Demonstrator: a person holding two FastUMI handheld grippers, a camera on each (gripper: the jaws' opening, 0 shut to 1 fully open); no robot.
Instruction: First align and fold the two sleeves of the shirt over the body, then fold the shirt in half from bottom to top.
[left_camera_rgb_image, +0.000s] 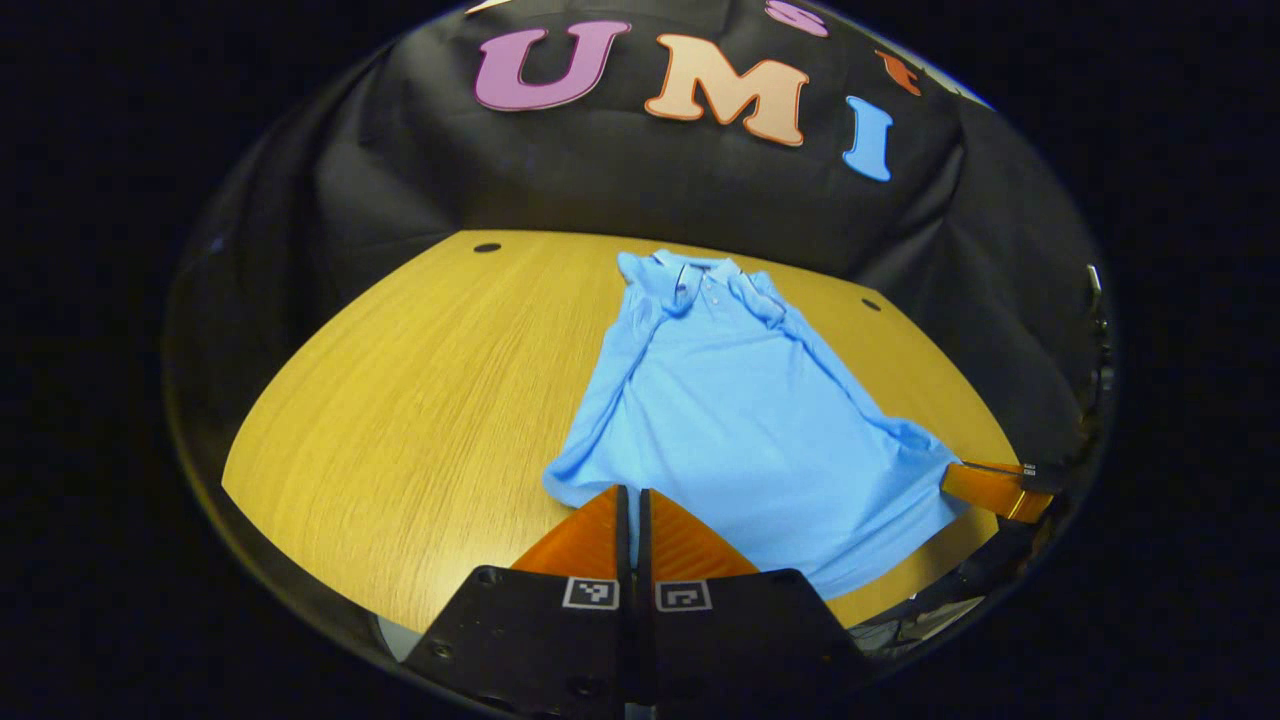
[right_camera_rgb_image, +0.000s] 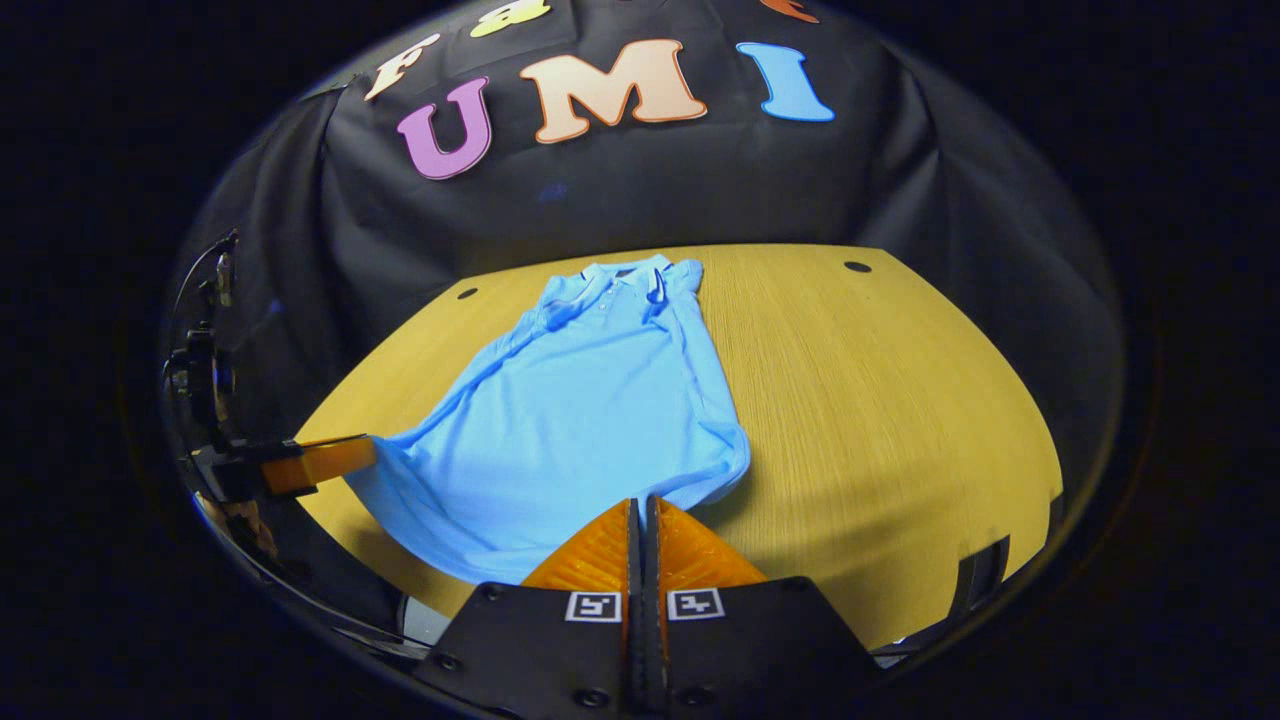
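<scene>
The blue polo shirt (left_camera_rgb_image: 740, 420) lies flat on the wooden table (left_camera_rgb_image: 420, 400), collar at the far end toward the booth's black cloth wall (left_camera_rgb_image: 620, 180), hem at the near end. Its sleeves lie folded in against the body.

In the left gripper view, the shirt extends ahead and to the right of the left gripper (left_camera_rgb_image: 631, 492). That gripper's fingers are pressed together at the near left hem corner; whether cloth is caught between the tips cannot be told. At the far right of this view, the other gripper (left_camera_rgb_image: 960, 480) meets the opposite hem corner, which is drawn out toward it.

In the right gripper view, the shirt (right_camera_rgb_image: 590, 420) extends ahead and to the left of the right gripper (right_camera_rgb_image: 644, 505). Its fingers are closed on each other at the near right hem corner; a pinch on cloth cannot be confirmed. At the left, the other gripper (right_camera_rgb_image: 352, 452) sits at the stretched-out hem corner, with the rest of the rig behind it dim and hard to make out.

Surroundings: bare table (right_camera_rgb_image: 880, 400) lies to the outer side of each gripper. Small dark round holes (right_camera_rgb_image: 857, 267) mark the table's far corners. Nothing rests on the shirt. The table's near edge is cut off behind each gripper's body.
</scene>
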